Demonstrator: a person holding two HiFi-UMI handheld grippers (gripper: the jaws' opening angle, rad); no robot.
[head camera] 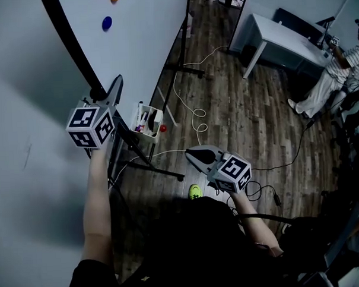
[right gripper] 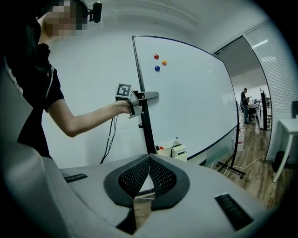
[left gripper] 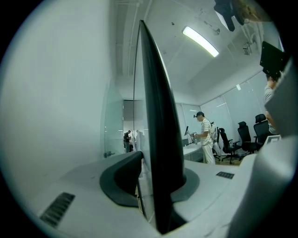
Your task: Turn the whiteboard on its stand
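The left arm (head camera: 98,203) is bare and reaches up and forward. The left tongs (head camera: 113,89) bite the dark edge of the whiteboard (head camera: 140,34), one jaw on each side. The right arm (head camera: 254,221) is bent, low and near the body. The right tongs (head camera: 192,155) are closed tight with nothing in them.

You have no writing to read here. The whiteboard (head camera: 145,28) carries no words. The marker cube (head camera: 91,125) on your left gripper (head camera: 116,86) and the one on your right gripper (head camera: 190,152) show only black-and-white square patterns, no letters or digits.
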